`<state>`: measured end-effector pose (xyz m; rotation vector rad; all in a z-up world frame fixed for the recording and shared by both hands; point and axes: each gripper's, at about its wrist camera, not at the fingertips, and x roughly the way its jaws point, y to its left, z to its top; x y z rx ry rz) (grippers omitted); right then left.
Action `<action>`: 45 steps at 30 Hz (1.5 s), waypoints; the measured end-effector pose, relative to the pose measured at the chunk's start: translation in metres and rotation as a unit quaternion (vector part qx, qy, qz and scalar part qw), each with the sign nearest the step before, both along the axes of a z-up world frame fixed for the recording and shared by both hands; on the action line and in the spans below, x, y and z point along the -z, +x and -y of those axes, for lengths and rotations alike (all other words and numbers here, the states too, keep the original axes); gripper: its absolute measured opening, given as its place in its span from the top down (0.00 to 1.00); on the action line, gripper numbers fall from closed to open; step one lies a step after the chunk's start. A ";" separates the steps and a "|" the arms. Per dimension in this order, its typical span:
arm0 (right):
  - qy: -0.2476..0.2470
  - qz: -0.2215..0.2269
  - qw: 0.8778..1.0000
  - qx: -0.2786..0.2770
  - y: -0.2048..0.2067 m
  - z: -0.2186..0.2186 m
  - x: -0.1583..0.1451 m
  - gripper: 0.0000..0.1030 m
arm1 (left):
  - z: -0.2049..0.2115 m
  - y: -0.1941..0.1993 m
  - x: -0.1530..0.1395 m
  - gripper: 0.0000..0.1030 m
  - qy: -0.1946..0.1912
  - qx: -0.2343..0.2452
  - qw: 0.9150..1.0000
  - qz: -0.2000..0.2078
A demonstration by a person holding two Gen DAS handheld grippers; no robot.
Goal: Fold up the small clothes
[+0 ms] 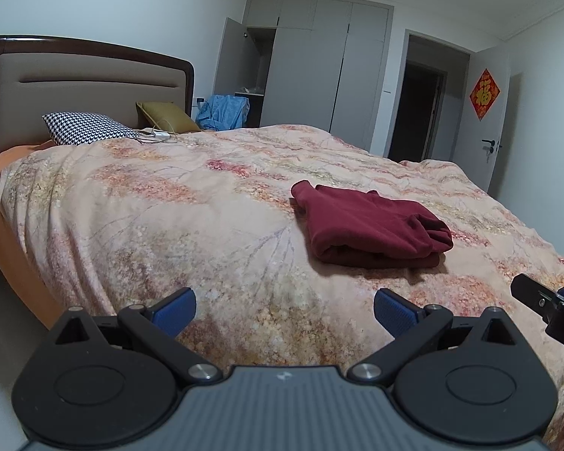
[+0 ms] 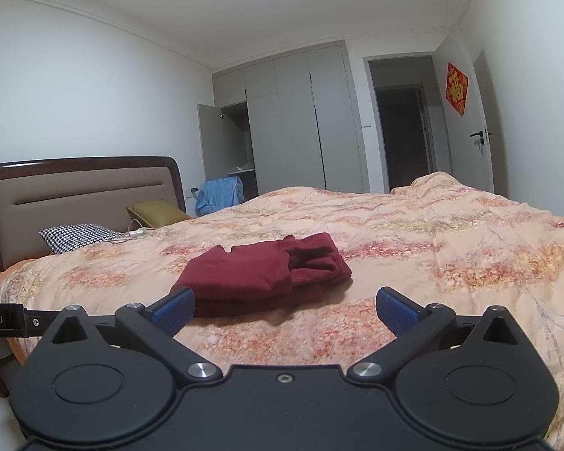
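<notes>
The dark red garment [image 1: 372, 227] lies folded into a compact bundle on the bed [image 1: 169, 195], ahead of the left claw [image 1: 285, 312] and slightly to its right, and just ahead of the right claw [image 2: 285, 310]. It looks finished, set flat so the folds hold. Both claws gape wide with nothing between their blue pads [image 2: 396, 310], held low and level over the quilt's near edge, side by side, clear of the cloth.

One garment [image 1: 368, 227], two pillows [image 1: 84, 128].
</notes>
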<state>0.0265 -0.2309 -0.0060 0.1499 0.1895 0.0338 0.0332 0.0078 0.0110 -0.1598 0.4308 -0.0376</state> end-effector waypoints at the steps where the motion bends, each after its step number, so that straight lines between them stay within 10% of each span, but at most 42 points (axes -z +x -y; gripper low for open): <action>1: 0.000 0.000 1.000 0.000 0.000 0.000 0.000 0.01 | 0.000 0.000 0.000 0.00 0.000 0.000 1.000 0.000; 45: 0.007 -0.009 1.000 -0.007 0.002 0.000 0.011 0.01 | 0.005 0.000 0.007 0.00 0.018 -0.022 0.999 -0.016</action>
